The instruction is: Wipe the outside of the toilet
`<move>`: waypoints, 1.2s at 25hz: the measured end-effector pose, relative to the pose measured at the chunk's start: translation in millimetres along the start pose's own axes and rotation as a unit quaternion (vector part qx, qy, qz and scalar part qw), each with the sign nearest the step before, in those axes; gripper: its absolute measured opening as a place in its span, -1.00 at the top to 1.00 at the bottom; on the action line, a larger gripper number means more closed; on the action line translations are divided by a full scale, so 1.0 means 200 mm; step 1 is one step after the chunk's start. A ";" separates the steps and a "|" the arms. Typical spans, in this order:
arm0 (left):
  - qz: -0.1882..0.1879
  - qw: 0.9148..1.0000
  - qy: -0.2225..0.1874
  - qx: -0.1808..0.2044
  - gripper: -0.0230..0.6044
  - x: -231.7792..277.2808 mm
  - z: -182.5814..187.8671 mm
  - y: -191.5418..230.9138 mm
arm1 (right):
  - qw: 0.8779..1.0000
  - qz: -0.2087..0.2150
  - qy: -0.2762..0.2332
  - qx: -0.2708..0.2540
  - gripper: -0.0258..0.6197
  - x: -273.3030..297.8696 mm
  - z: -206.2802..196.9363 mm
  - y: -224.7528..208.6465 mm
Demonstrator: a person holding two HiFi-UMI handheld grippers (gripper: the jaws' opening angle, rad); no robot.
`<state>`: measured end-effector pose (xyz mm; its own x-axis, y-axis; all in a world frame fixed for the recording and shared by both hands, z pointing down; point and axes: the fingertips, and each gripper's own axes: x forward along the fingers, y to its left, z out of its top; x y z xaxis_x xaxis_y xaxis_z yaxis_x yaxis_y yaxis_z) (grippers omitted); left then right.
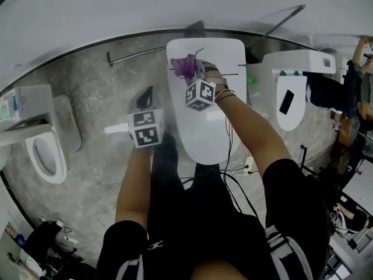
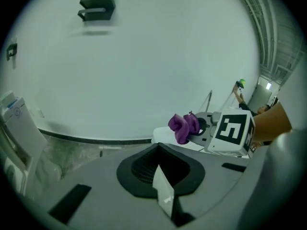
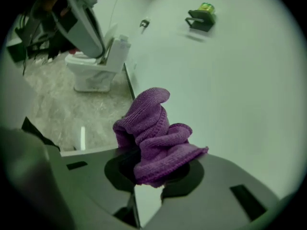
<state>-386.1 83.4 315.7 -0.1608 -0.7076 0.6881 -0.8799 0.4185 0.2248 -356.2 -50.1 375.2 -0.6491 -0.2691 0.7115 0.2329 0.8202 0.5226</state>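
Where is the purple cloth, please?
The purple cloth is clamped in the right gripper, over the middle toilet, top centre of the head view.

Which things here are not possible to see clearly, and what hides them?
- The bowl and base of the toilet: head view, covered by its closed lid and the person's legs.
- Whether the purple cloth touches the toilet: right gripper view, the cloth hides its own underside.
- Green item on the wall bracket: gripper views, too small.

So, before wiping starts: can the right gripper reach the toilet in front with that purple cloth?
Probably yes: the right gripper, jaws shut on the purple cloth, hangs right over the white toilet, nothing between them.
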 end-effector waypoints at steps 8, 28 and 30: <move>-0.017 0.999 0.034 -0.033 0.90 0.22 -0.27 0.12 | 0.984 -0.009 0.027 -0.175 0.66 0.50 -0.14 -0.01; -0.025 0.996 0.052 -0.060 0.90 0.33 -0.41 0.15 | 0.934 0.015 0.051 -0.353 0.66 0.72 -0.20 0.04; -0.023 0.996 0.058 -0.057 0.90 0.34 -0.41 0.12 | 0.937 0.012 0.055 -0.345 0.66 0.72 -0.24 0.00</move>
<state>-381.4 91.9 424.7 -0.0631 -0.6604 0.7483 -0.8272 0.4541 0.3310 -414.9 -112.0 499.8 -0.5681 -0.3370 0.7508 0.6837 0.3146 0.6585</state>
